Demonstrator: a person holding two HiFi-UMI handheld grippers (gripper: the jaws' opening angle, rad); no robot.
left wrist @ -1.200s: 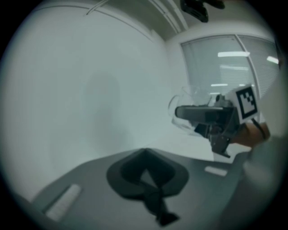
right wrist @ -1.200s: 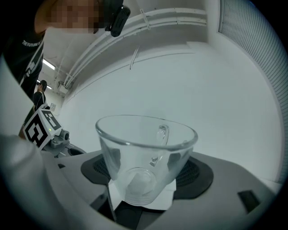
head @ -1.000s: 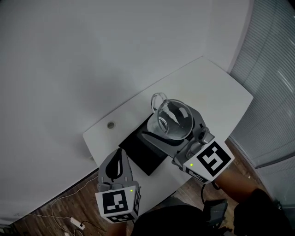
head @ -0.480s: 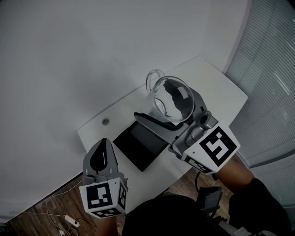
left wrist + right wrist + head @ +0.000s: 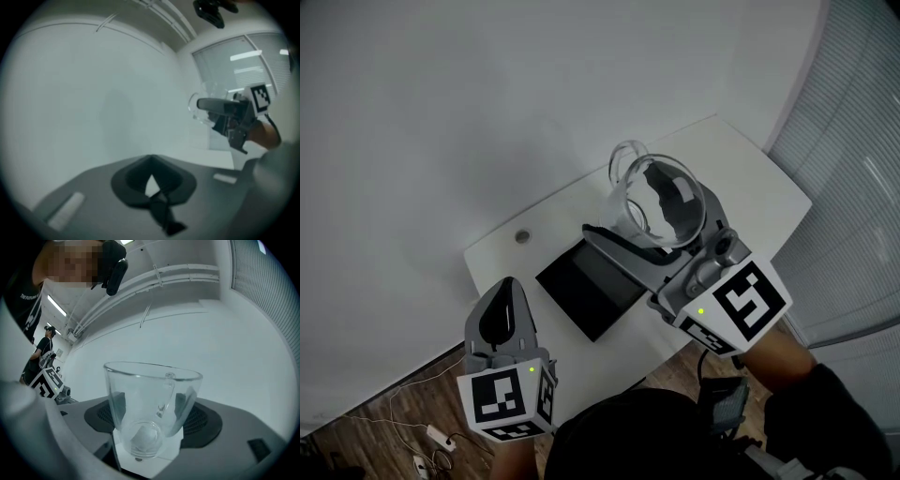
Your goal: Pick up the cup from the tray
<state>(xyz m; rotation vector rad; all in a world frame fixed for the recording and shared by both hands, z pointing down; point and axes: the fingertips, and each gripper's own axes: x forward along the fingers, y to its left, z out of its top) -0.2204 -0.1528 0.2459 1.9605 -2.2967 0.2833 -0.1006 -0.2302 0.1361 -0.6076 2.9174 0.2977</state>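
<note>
I see the white table (image 5: 741, 178) under the black tray (image 5: 577, 291), which lies flat on it. My right gripper (image 5: 652, 225) reaches over the right side of the tray, its jaws wide and pressed on two sides of the glass cup (image 5: 661, 202). My left gripper (image 5: 504, 291) hangs to the left of the tray, apart from it, with jaws closed together and nothing between them. The cup stands upright in the right jaws, lifted off the tray, above its far right corner.
</note>
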